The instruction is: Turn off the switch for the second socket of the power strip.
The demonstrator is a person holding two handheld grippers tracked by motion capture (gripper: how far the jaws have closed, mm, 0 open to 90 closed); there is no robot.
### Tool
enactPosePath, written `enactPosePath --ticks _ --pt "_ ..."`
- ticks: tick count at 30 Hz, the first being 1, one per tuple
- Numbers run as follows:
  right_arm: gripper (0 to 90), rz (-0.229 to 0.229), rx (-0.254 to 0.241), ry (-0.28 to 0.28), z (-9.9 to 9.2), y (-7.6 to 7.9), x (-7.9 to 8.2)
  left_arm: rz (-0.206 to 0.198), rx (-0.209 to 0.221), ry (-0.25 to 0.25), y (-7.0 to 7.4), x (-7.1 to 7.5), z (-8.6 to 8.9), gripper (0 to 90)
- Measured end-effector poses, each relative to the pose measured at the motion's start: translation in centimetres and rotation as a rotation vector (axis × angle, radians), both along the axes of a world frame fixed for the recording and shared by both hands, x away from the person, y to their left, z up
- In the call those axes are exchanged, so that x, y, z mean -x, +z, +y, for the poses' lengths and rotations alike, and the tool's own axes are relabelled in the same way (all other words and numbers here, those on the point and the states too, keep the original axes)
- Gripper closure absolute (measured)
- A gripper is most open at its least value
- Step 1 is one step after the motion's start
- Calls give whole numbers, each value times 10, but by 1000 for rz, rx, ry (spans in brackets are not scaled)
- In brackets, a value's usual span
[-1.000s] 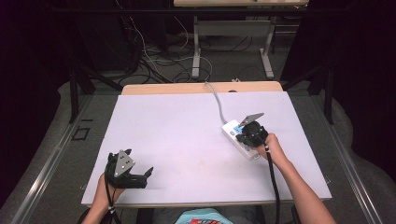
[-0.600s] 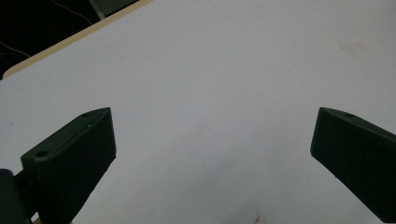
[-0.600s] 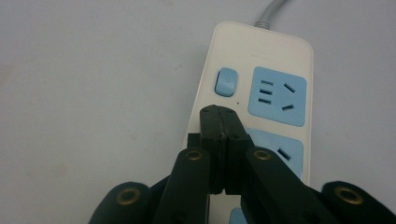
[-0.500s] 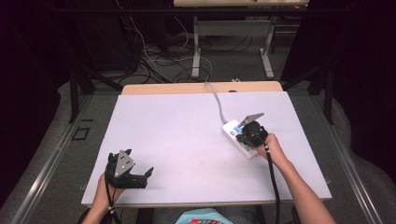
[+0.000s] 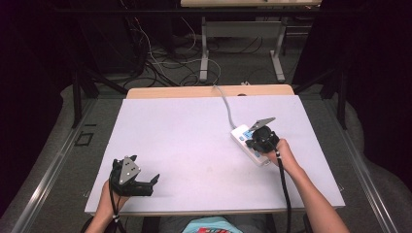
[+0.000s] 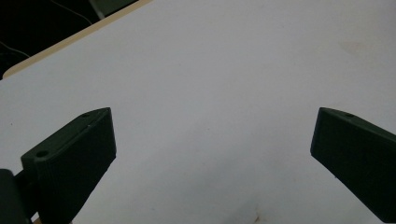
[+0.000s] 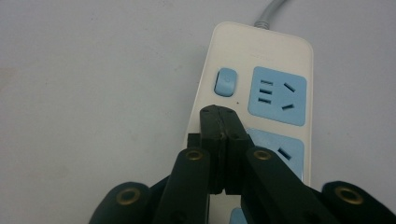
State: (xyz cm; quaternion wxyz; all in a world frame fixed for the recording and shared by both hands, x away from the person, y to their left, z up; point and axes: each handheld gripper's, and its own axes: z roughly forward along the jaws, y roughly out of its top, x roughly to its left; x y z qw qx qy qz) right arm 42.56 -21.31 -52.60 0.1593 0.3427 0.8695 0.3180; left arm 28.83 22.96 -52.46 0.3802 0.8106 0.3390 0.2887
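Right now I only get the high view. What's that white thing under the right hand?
Observer: A white power strip with blue sockets; the right gripper view shows it close up.
Operator: Are the fingers on that side open?
Observer: No, the right gripper is shut, fingers pressed together with nothing between them, tips over the strip just below its small blue button.
Operator: What about my other gripper?
Observer: The left gripper is wide open, fingers far apart above bare white table.
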Motion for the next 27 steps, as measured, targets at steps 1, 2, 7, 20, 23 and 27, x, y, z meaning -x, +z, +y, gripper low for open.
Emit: enactPosePath --ticks 1,2,7,20,23,27 --pt "900 10 11 -2 0 1 0 0 0 -1 0 0 0 0" --pt "900 11 11 1 0 1 0 0 2 -1 0 0 0 1" --pt "900 11 10 0 0 1 0 0 0 -1 0 0 0 1" --pt "900 -12 25 -8 2 1 3 0 0 -3 0 0 0 1" --pt "900 -15 24 -7 1 1 3 0 -1 -3 0 0 0 1" --pt "900 -10 49 10 2 2 4 1 -1 -5 0 0 0 1"
